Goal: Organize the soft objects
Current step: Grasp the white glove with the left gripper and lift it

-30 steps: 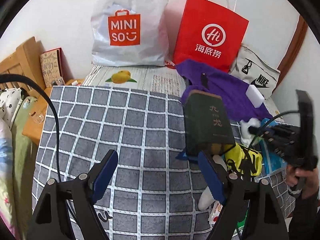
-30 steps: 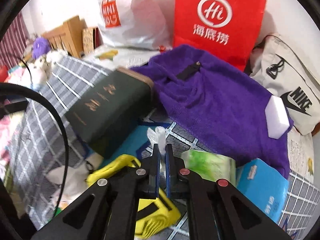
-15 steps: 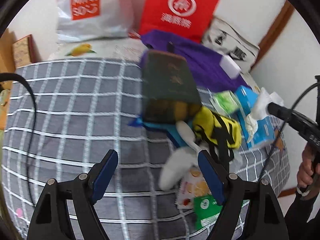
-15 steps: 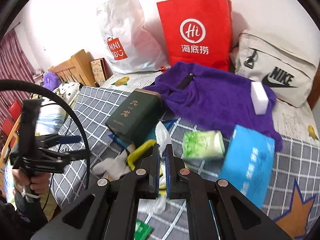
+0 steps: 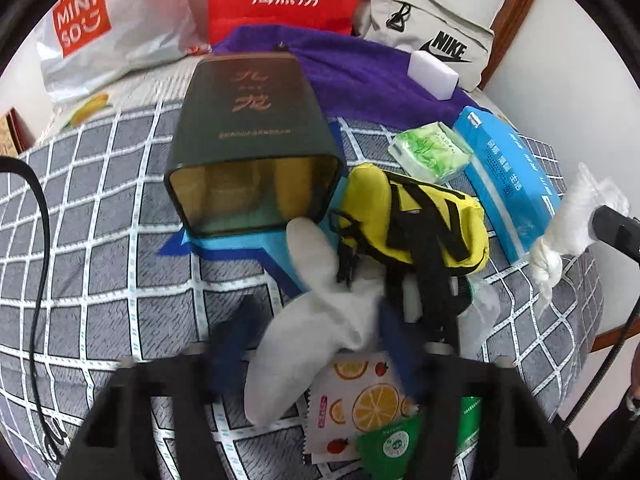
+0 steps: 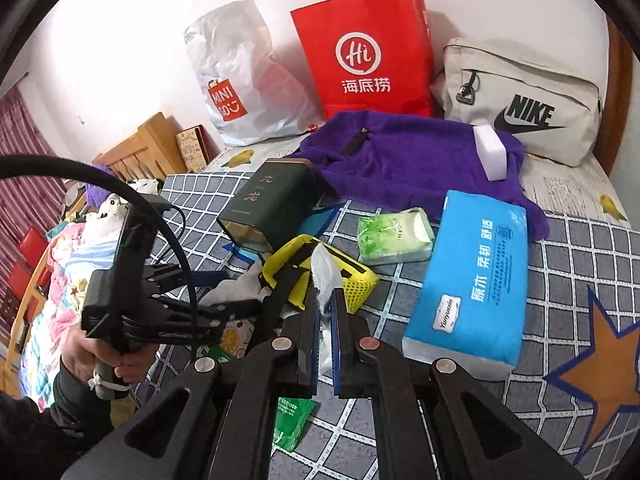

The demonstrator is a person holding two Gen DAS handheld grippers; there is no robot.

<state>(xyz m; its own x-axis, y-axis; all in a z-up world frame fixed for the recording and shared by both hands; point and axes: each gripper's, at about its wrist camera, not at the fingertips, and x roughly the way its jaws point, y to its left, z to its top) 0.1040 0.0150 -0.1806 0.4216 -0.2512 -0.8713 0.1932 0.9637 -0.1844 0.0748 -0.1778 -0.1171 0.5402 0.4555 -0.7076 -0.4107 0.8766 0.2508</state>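
Note:
A white sock (image 5: 308, 320) lies on the checked bedcover, partly under a yellow and black pouch (image 5: 420, 220). My left gripper (image 5: 316, 336) is blurred and straddles the sock, its blue fingers (image 5: 230, 340) on either side, partly closed. My right gripper (image 6: 327, 304) is shut on a clear crumpled plastic bag (image 6: 326, 272) and holds it above the bed. The bag also shows in the left wrist view (image 5: 576, 216). A purple fleece (image 6: 400, 156) with a white sponge (image 6: 490, 152) on it lies behind.
A dark green tin box (image 5: 252, 128) lies on its side. A blue tissue pack (image 6: 472, 280), a green tissue pack (image 6: 394, 234) and fruit-print sachets (image 5: 360, 400) lie around. A red bag (image 6: 368, 52), a Miniso bag (image 6: 236, 80) and a Nike bag (image 6: 524, 104) stand at the wall.
My left gripper has dropped toward the white sock and its fingers have drawn inward around it. My right gripper has lifted the plastic bag up and away from the pile.

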